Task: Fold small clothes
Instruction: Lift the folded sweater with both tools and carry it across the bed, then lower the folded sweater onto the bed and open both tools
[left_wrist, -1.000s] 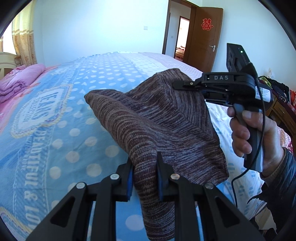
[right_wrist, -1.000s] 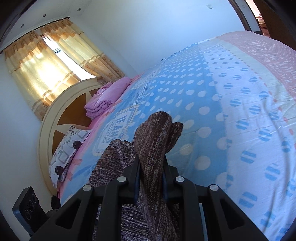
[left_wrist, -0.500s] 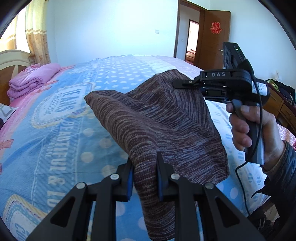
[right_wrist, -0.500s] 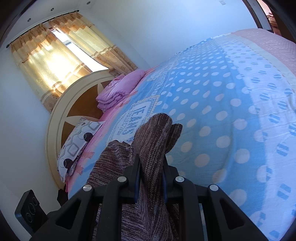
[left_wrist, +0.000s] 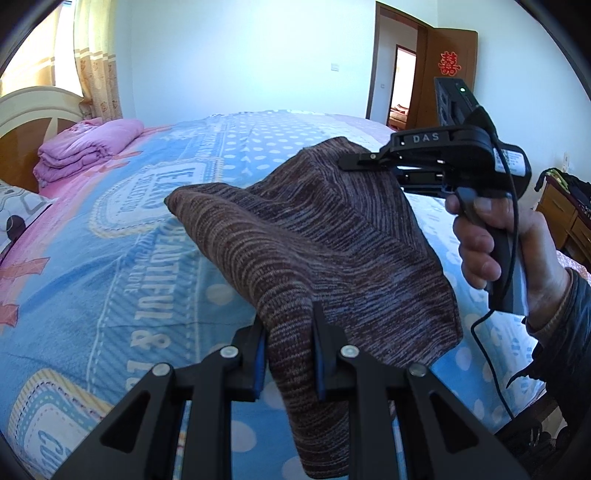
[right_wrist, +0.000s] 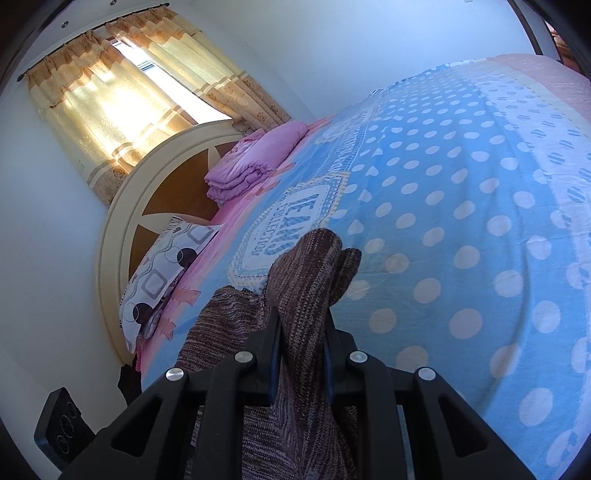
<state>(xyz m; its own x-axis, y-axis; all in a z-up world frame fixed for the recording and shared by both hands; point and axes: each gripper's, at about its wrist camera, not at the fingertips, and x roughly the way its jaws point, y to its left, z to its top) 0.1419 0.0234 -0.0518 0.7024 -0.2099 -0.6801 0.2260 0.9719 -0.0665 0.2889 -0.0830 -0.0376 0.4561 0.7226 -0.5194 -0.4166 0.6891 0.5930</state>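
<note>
Both claws hold one brown striped knitted garment (left_wrist: 314, 236) in the air above the bed (left_wrist: 110, 258). The left claw (left_wrist: 290, 354) is pressed together on a bunched edge of the garment at the near bottom of its own view, with the cloth squeezed between its two fingers and hanging down below them. From there the garment rises away to the right claw (left_wrist: 349, 162), which pinches its far upper corner. A hand (left_wrist: 495, 240) grips the handle of that right claw at the right side of the left wrist view, with a black cable running down from it. The cloth sags between the two grips, and a folded corner of it sticks out to the left over the bed.

In the right wrist view the right claw (right_wrist: 301, 354) is clamped on a thick fold of the garment (right_wrist: 306, 266), whose rounded tip pokes up past the fingers; more of the cloth hangs down to the left and below.

The bed wears a blue cover with pale dots and printed lettering, turning pink along the far side. A folded purple blanket (left_wrist: 85, 147) lies near the cream and wood headboard (right_wrist: 147, 192), with a patterned pillow (right_wrist: 162, 273) beside it. Yellow curtains (right_wrist: 122, 96) hang behind the headboard. An open wooden door (left_wrist: 448, 96) stands at the far right.
</note>
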